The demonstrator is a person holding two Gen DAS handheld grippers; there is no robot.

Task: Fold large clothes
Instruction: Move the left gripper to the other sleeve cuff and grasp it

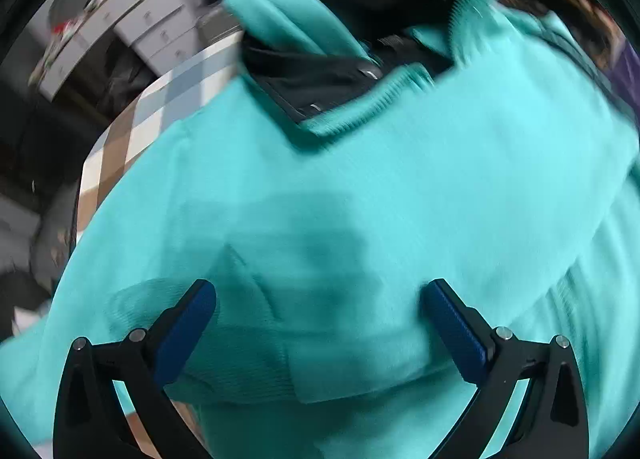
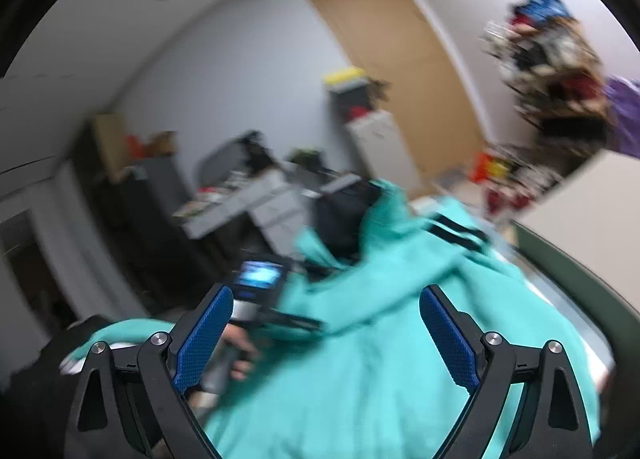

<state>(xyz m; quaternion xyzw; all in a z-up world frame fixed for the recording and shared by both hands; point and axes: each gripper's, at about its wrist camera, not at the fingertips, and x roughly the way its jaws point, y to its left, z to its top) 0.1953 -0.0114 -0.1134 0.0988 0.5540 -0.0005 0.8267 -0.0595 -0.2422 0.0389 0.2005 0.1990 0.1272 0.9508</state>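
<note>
Teal sweatshirt [image 1: 400,187], large, spread over checked counter [image 1: 132,131], ribbed cuff near. Left tongs [image 1: 320,323] gaping, empty, just above a sleeve fold. Right tongs [image 2: 326,335] gaping, empty, raised. Advice: pinch cuff fully, lift evenly, avoid dragging lower layers.

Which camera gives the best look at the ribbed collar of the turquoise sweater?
The left wrist view. The ribbed collar sits near frame centre above the open left gripper, its ribbing readable despite blur. In the right wrist view, the turquoise sweater is motion-smeared beyond the open right gripper, and no collar can be picked out.
</note>
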